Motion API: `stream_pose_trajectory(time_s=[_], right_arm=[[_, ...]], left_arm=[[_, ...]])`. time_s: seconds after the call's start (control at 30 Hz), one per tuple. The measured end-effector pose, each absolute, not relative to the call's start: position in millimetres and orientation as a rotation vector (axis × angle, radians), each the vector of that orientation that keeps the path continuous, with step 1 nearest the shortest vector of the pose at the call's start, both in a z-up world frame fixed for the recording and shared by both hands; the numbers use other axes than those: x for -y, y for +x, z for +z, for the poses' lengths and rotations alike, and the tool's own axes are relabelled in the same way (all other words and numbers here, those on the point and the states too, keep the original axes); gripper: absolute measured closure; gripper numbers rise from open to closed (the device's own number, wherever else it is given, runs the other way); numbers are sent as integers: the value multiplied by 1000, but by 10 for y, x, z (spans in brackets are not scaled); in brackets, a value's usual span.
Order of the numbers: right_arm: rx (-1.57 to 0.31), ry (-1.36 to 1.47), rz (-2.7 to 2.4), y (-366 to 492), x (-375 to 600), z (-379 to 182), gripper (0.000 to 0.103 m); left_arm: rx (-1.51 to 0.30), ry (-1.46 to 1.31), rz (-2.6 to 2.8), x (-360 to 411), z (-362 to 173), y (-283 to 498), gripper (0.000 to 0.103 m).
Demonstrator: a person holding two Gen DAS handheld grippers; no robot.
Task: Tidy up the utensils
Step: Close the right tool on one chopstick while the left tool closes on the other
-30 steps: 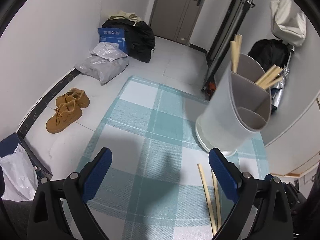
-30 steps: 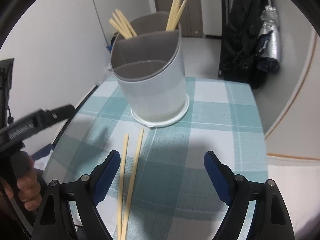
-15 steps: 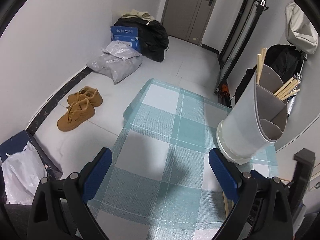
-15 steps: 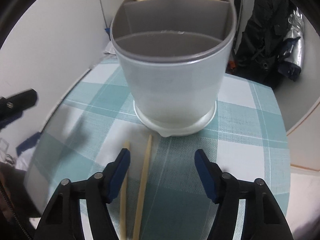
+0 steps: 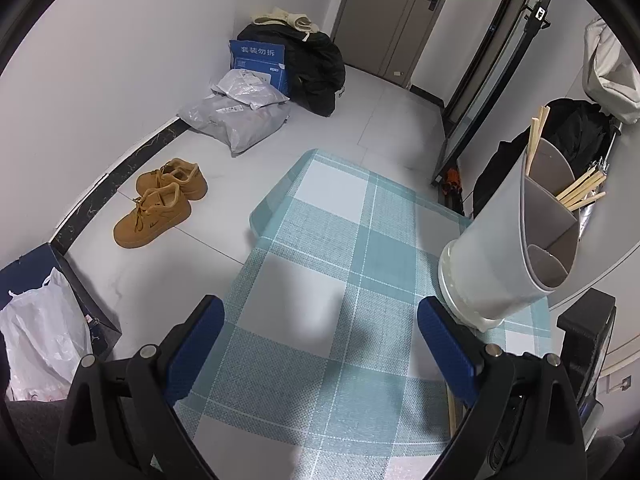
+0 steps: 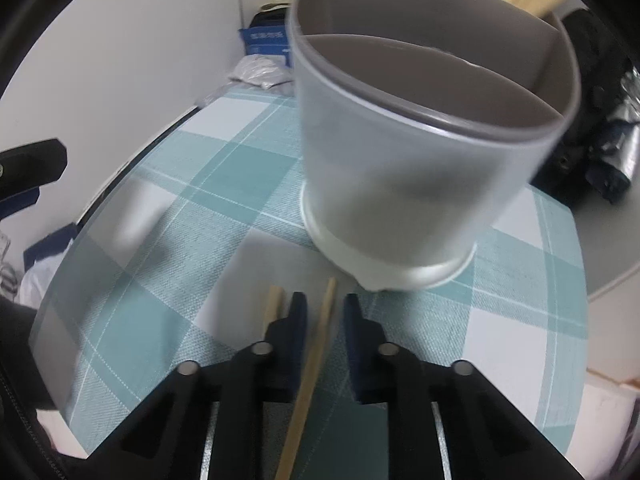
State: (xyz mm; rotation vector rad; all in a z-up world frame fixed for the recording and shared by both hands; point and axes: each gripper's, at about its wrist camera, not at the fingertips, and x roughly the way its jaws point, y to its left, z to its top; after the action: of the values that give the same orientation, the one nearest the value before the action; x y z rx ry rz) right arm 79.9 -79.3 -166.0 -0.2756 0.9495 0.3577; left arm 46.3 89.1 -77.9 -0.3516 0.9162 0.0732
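Note:
A grey three-part utensil holder stands on the teal checked table, with several wooden chopsticks in its far compartments. It also shows in the left wrist view at the right. Two loose chopsticks lie on the cloth. My right gripper is low over them, its jaws narrowed around one chopstick with small gaps still visible. The other chopstick lies just left of the left finger. My left gripper is open and empty above the table's left part.
The table's left edge drops to a floor with tan shoes, grey parcels and a white plastic bag. Dark bags hang behind the holder.
My right gripper moved forward and down toward the holder, and its jaws narrowed around one loose chopstick. My left gripper drew back and to the left, still open.

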Motion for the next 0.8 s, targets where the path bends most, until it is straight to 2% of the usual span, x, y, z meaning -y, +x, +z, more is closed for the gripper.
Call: stream_pose_trajectory(time_s=[0.03,0.17,0.8], right_arm=[[-957,-278,363,796,792,-1657,97],[-977,-275,376,740,856,-1657,99],[-992,-370,405,553,818,-1657,95]], left_arm=[[-917,-354,74,-897,-776,454,8],[-927,-370,78,-937,-797,466,8],[-929,-385,89,-981,-820,448,8]])
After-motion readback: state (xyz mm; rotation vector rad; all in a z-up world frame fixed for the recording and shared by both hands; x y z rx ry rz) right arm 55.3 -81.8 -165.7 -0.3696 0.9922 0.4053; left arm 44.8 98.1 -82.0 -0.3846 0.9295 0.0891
